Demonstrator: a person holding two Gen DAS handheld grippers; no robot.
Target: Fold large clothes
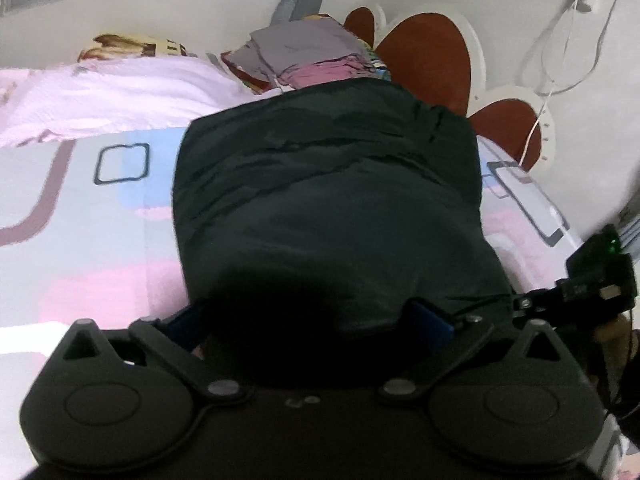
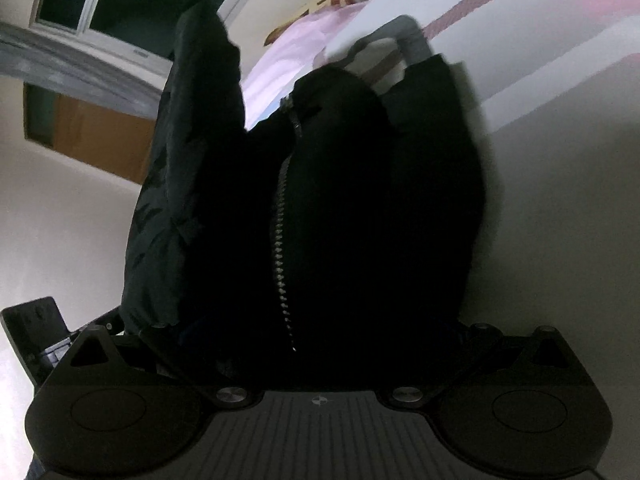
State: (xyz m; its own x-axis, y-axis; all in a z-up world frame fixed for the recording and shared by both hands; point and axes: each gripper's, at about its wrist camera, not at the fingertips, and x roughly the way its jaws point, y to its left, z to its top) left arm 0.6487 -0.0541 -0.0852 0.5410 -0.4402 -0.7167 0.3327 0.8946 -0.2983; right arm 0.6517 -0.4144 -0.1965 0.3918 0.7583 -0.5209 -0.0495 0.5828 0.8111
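A large black padded jacket (image 1: 328,200) lies on the patterned bed sheet (image 1: 100,240), stretching away from my left gripper (image 1: 316,320). Its near edge bulges over that gripper's jaws, which stand wide apart; the blue fingers (image 1: 432,324) show at each side. In the right wrist view the same jacket (image 2: 320,200) hangs in front of the camera with its zipper (image 2: 280,240) running down the middle. It fills the space between the jaws of my right gripper (image 2: 316,332); the fingertips are hidden in dark cloth.
A pink blanket (image 1: 112,92) and a pile of folded clothes (image 1: 308,56) lie at the bed's far side. A brown and white headboard (image 1: 432,56) stands at the right with a white cable (image 1: 560,80) hanging down the wall. A window (image 2: 120,0) shows in the right wrist view.
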